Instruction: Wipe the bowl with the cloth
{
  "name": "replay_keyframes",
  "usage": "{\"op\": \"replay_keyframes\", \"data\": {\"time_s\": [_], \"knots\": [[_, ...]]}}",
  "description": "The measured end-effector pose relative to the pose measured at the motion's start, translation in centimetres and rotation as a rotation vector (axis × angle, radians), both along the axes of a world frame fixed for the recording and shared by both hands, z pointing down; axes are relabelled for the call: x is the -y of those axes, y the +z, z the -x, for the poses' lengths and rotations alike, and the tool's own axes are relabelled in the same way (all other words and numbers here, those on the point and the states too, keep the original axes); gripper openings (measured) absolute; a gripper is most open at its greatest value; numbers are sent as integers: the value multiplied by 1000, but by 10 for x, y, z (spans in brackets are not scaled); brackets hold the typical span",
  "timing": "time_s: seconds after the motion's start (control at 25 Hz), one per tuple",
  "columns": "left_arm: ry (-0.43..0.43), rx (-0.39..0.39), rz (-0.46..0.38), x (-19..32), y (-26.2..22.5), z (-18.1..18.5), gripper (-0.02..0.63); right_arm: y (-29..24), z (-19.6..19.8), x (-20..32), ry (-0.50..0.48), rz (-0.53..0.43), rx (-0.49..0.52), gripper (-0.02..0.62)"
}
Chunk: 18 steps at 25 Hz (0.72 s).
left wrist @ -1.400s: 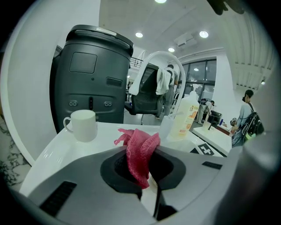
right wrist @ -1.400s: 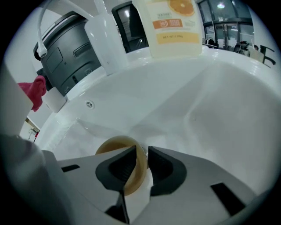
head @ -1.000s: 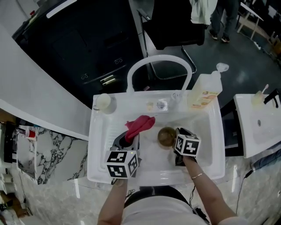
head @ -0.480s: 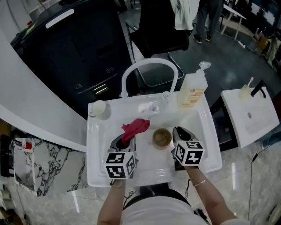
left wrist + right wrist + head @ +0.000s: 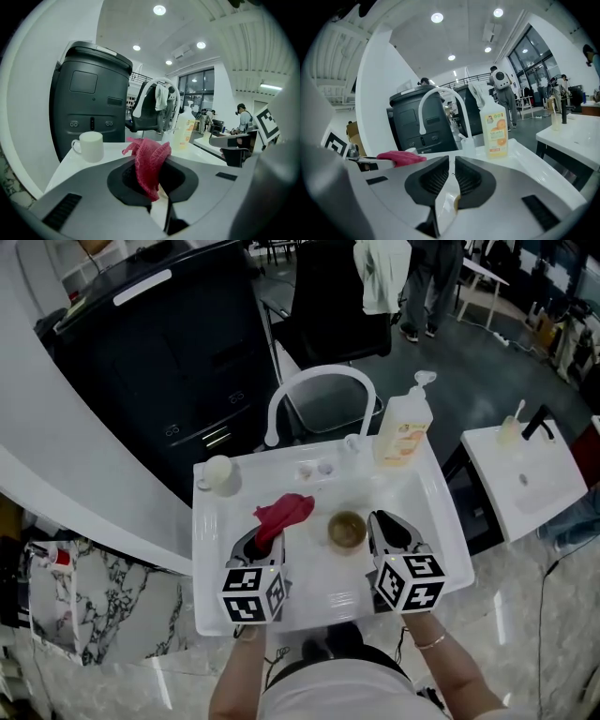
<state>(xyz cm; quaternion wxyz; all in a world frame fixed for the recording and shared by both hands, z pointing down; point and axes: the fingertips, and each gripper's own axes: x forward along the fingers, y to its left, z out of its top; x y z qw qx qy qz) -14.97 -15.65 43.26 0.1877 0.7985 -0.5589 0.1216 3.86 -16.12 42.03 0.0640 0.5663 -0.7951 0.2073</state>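
A small brown bowl (image 5: 347, 530) sits in the white sink (image 5: 433, 512). My left gripper (image 5: 265, 538) is shut on a red cloth (image 5: 283, 512), which bunches up out of its jaws (image 5: 147, 157) above the sink's left half. My right gripper (image 5: 387, 524) hangs just right of the bowl and above it, apart from it. Its jaws have just been closing and now stand with a narrow gap (image 5: 451, 176) and nothing between them.
A white mug (image 5: 218, 474) stands on the sink's back left corner. A soap bottle (image 5: 403, 432) with an orange label stands at the back right beside the arched white tap (image 5: 319, 381). A black cabinet (image 5: 169, 352) stands behind, and a second white sink (image 5: 525, 474) to the right.
My right gripper has lifted up from beside the bowl and its jaws have narrowed. The left gripper has risen a little with the cloth. The bowl stays in the sink.
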Motion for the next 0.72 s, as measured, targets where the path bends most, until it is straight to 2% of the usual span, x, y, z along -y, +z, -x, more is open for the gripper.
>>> {"op": "replay_keyframes", "data": {"time_s": [0.36,0.72], "knots": [[-6,-2,-46,-32,-18,22,46,-30,16,-43,17,-73,21,6],[-4,-4,-74,-55,-27,38,46,-40,29,-70,4,-120,60,5]]}}
